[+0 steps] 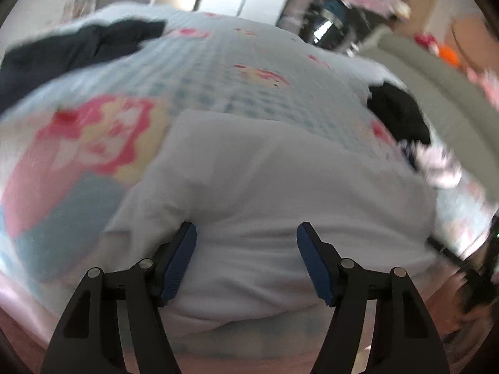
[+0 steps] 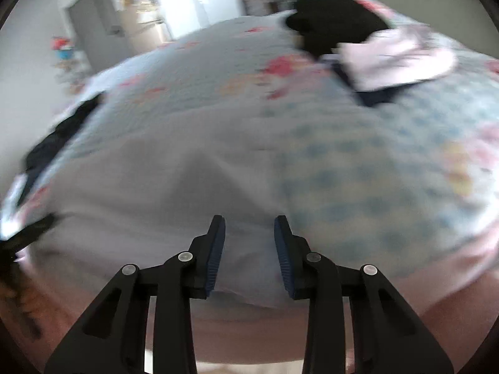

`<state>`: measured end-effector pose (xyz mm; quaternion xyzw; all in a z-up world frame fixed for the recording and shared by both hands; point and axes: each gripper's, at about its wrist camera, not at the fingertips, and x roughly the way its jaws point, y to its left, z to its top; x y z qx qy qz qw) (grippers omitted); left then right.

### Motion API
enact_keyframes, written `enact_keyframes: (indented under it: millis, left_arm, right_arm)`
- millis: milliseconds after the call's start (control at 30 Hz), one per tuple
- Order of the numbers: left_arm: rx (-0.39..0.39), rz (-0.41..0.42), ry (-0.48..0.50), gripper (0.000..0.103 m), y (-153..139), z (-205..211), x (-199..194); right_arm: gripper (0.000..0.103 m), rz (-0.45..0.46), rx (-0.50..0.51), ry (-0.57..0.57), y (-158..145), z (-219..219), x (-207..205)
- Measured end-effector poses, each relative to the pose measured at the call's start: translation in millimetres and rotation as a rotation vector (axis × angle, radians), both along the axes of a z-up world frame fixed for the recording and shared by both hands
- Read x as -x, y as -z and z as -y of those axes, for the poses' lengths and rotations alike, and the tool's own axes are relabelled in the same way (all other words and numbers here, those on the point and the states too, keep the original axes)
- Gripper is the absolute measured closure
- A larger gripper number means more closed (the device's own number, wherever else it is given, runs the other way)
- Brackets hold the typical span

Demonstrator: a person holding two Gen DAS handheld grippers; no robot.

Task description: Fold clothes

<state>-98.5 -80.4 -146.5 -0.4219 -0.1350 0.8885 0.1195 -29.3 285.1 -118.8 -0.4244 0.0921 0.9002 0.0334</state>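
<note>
Left wrist view: white garment [image 1: 265, 193] is seen spread on the bed [image 1: 202, 71], left gripper [image 1: 246, 258] released wide over it. Right gripper [image 2: 249, 255] is held parted, empty, above the same cloth [image 2: 149, 168]; no containers can be made out.

We see a bed [image 1: 218, 71] carrying everything. A garment [image 1: 265, 193] lies spread on its near edge, our landmark. The left tongs [image 1: 246, 233] hover over the garment's near part, the right tongs [image 2: 249, 227] over its near right side. Beyond the garment to the left sits a heap of clothes [image 1: 71, 46]. To the garment's right, another pile of clothes [image 1: 402, 118] rests beside the bed's far right edge.
</note>
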Motion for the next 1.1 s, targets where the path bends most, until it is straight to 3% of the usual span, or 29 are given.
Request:
enact_keyframes:
  millis: [167, 333, 467, 633, 733, 833, 933, 1033, 1100]
  left_arm:
    - [0.018, -0.045, -0.039, 0.035, -11, -1, -9]
    - [0.024, -0.060, -0.010, 0.033, -21, -27, -29]
    - [0.136, -0.089, 0.083, 0.032, -23, -63, -40]
    - [0.053, -0.114, 0.124, 0.031, -50, -68, 2]
    - [0.044, -0.115, 0.153, 0.030, -60, -74, 27]
    - [0.088, -0.099, 0.199, 0.030, -50, -83, 48]
    - [0.110, -0.031, 0.241, 0.030, -23, -84, 69]
    - [0.129, -0.035, 0.282, 0.031, -16, -81, 79]
    - [0.164, -0.023, 0.250, 0.031, -15, -71, 93]
  right_arm:
    - [0.063, -0.016, 0.012, 0.131, -7, -33, -7]
    - [0.062, -0.087, -0.018, 0.103, -19, -11, -14]
    - [0.061, -0.124, 0.007, 0.029, -32, 15, -20]
    - [0.060, -0.113, -0.038, -0.134, -40, 58, 14]
    - [0.057, -0.115, -0.040, -0.192, -45, 74, 38]
    - [0.055, -0.111, -0.064, -0.209, -39, 83, 60]
    - [0.055, -0.062, -0.078, -0.210, -16, 78, 81]
    - [0.061, -0.067, -0.105, -0.179, 2, 66, 91]
    - [0.067, -0.086, -0.115, -0.170, 5, 60, 95]
